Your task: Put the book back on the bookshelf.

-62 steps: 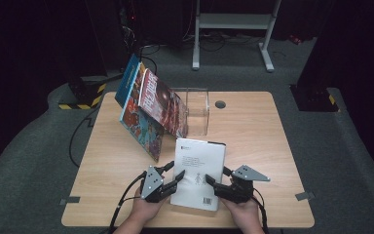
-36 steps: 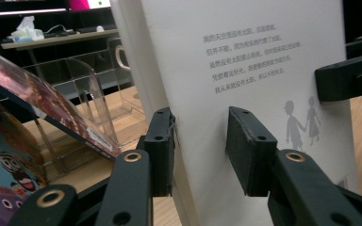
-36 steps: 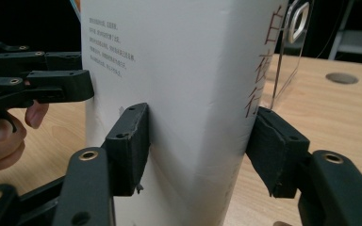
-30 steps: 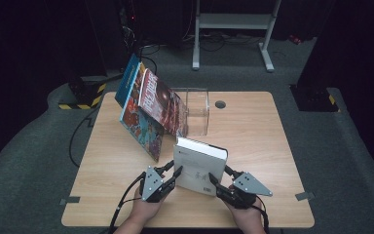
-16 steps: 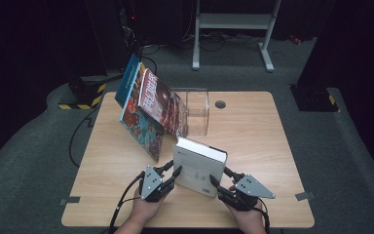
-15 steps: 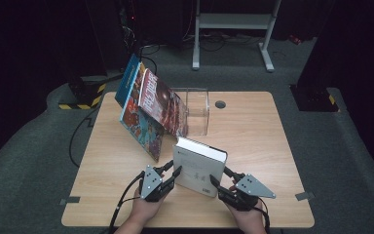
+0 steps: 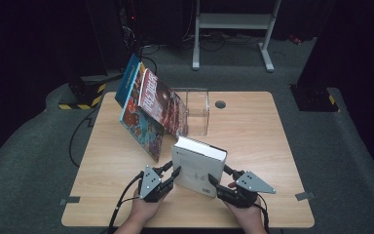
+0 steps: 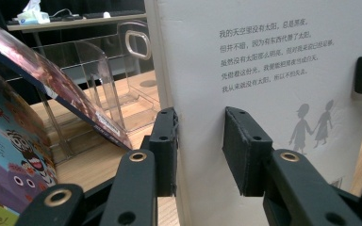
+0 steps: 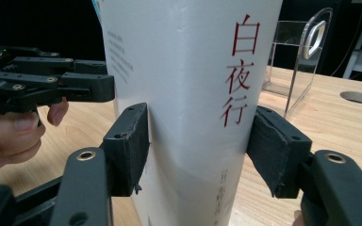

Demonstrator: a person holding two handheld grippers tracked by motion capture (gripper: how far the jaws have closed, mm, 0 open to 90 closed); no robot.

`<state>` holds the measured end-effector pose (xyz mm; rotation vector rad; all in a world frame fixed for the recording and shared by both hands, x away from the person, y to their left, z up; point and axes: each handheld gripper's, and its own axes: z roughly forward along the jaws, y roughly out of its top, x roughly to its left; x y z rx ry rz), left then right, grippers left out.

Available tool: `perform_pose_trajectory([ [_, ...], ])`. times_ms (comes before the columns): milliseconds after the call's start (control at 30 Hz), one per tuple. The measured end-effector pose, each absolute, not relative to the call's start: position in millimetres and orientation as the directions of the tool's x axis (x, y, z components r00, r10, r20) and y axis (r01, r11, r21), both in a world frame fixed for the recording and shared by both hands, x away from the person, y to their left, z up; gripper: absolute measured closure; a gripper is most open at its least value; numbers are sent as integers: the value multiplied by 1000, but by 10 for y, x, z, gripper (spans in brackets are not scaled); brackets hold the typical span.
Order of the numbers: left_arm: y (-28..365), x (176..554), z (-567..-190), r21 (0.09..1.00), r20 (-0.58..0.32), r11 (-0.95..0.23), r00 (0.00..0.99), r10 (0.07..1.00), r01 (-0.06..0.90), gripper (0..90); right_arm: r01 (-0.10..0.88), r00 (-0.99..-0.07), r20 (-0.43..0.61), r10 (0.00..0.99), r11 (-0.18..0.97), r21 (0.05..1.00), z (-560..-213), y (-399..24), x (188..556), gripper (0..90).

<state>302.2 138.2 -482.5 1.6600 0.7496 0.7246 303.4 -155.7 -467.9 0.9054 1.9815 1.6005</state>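
Note:
A thick white book stands upright near the table's front edge, back cover toward me. Its spine bears red characters. My left gripper is shut on the book's left edge. In the left gripper view one pad lies on the printed back cover and the other behind the edge. My right gripper straddles the spine. Its jaws have just been opening, with the book between them and both pads still against its sides.
A clear acrylic book stand sits at the table's back middle. Two colourful picture books lean against its left side. A round cable hole lies to its right. The wooden table is bare to the right.
About two seconds ago the white book lay flat; since one second ago it stands on edge between both grippers. It has hardly moved since then, and both hands stay in place.

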Motion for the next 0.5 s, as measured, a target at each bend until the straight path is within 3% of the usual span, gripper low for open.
perform_pose_trajectory([
  [300, 1384, 2986, -4818, 976, 86, -190, 607, 790, 109, 653, 215, -715, 73, 695, 120, 969, -4675, -1491, 3096, 373],
  [500, 1381, 3001, -4820, 975, 82, -188, 599, 797, 116, 647, 189, -733, 47, 679, 137, 972, -4680, -1509, 3076, 428],
])
